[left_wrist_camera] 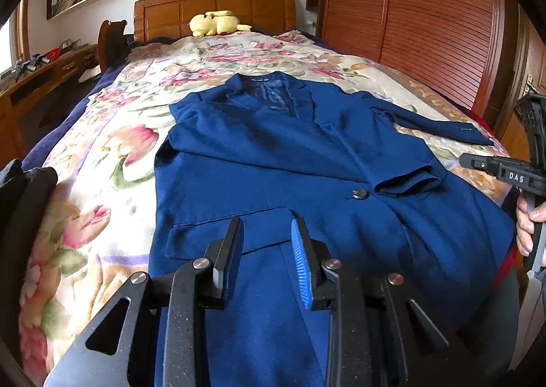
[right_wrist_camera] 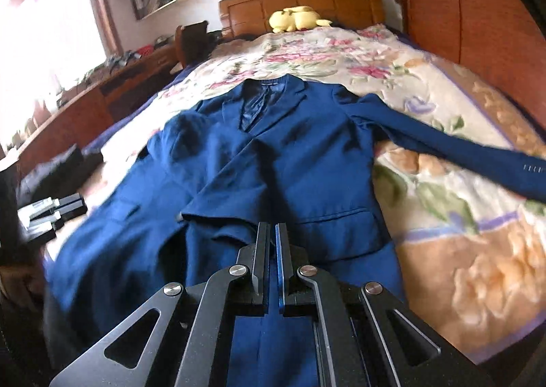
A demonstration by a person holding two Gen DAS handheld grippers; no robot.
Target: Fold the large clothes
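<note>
Lying flat on the bed [left_wrist_camera: 102, 134], blue jacket [left_wrist_camera: 290, 155], one sleeve folded.

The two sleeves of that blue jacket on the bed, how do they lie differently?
The right-hand sleeve stretches straight out over the floral blanket, cuff buttons showing. The left-hand sleeve is folded across the jacket front, its cuff by the front button. Both are the same navy cloth.

Both wrist cameras look from the foot of the bed [left_wrist_camera: 112, 161] down toward the headboard [left_wrist_camera: 215, 8], close over the same blue jacket [right_wrist_camera: 290, 161].
</note>
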